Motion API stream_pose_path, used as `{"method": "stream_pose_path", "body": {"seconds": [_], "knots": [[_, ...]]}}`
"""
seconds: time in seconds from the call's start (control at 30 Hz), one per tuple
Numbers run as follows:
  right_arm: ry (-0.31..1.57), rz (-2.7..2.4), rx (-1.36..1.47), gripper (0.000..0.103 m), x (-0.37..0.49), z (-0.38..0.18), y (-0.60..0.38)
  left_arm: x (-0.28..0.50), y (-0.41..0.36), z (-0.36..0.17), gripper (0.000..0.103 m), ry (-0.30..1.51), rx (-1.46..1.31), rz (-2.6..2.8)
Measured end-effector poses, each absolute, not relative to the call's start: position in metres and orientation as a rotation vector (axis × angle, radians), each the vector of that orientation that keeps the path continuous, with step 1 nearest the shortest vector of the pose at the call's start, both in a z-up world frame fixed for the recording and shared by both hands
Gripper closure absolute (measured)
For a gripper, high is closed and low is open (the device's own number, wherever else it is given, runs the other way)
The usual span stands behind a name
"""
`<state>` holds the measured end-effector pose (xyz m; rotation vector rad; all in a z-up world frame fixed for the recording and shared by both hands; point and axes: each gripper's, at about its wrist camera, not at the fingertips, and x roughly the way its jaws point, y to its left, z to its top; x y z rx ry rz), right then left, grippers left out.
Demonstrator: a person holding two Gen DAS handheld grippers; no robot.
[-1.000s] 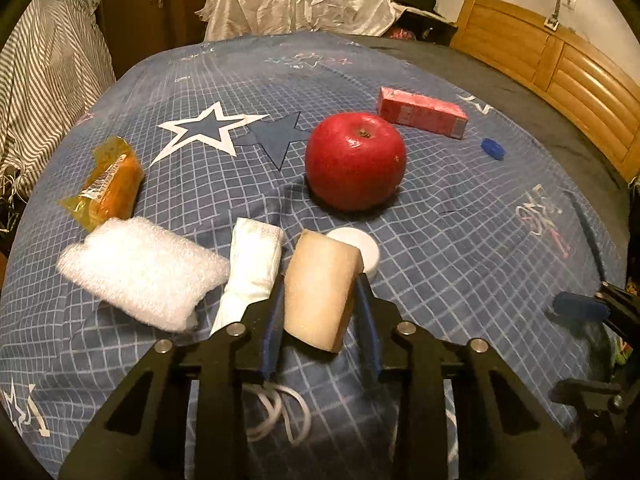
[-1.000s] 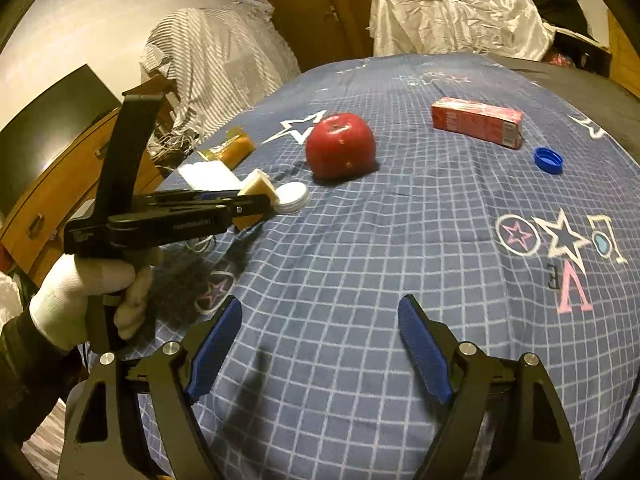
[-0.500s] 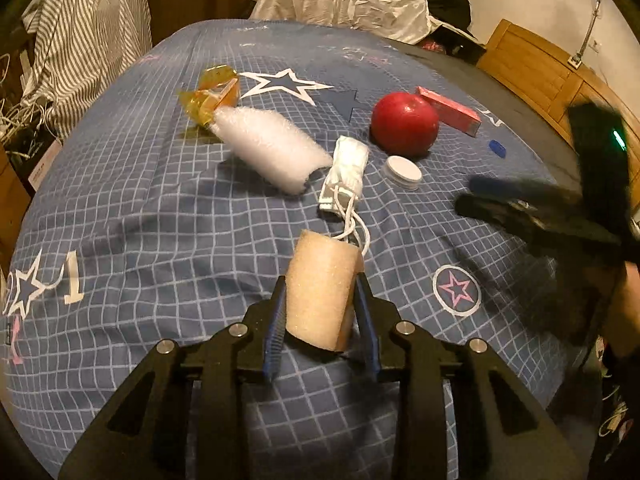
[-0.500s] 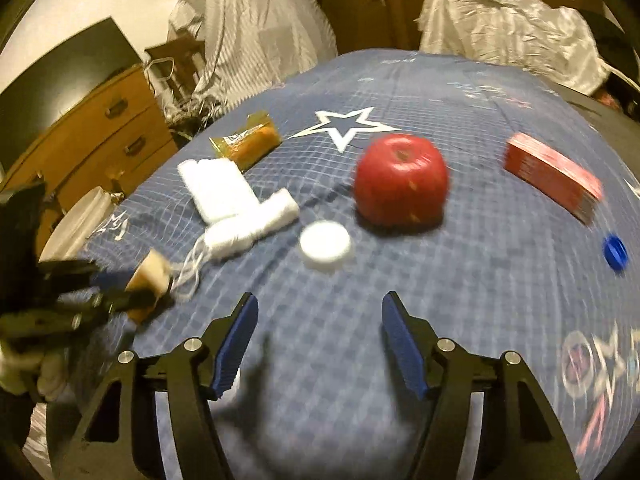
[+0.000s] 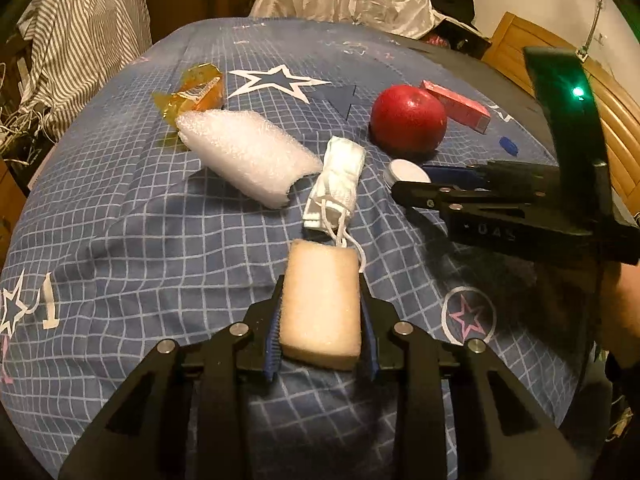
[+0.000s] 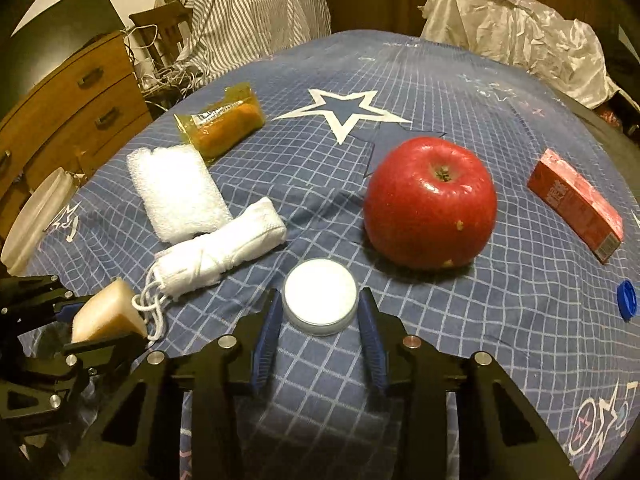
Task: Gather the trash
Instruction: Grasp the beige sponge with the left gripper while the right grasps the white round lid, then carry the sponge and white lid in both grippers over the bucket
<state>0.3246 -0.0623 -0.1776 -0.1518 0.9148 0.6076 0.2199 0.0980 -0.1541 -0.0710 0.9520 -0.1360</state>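
My left gripper (image 5: 322, 312) is shut on a beige sponge block (image 5: 320, 308) and holds it just above the blue star bedspread (image 5: 120, 240), close to the strings of a rolled white face mask (image 5: 340, 176). In the right wrist view the same sponge (image 6: 106, 314) shows at the lower left in the left gripper (image 6: 100, 322). My right gripper (image 6: 320, 294) is low over the bed. Its jaws are closing and a white round cap (image 6: 320, 296) lies between the tips, with a thin gap on each side. The right gripper (image 5: 412, 182) also reaches in from the right of the left wrist view.
A red apple (image 6: 430, 204) sits just beyond the cap. A red carton (image 6: 576, 204) and a blue bottle cap (image 6: 626, 300) lie to the right. White bubble wrap (image 6: 176, 196) and an orange packet (image 6: 220, 124) lie to the left. A wooden dresser (image 6: 72, 96) stands past the bed's left edge.
The right gripper has come forward and left to the white cap, and its jaws have narrowed around it. The left gripper has drawn back from the apple with the sponge still in it.
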Motion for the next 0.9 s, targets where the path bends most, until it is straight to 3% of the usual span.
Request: {"method": "stream_pose_path", "body": {"seconds": [0.27,0.63,0.9], "knots": [[0.730,0.561,-0.084,0.062,0.253,-0.127,-0.107,0.181,0.096,-0.126,0.074,0.828,-0.091,-0.086],[0.406,0.438,0.011,0.062,0.120,-0.055,-0.189,0.111,0.035,-0.048,0.074,0.511,-0.056,-0.069],[0.312,0.356,0.061,0.062,0.067,-0.038,-0.226,0.083,0.006,-0.030,0.074,0.384,-0.043,-0.038]]}}
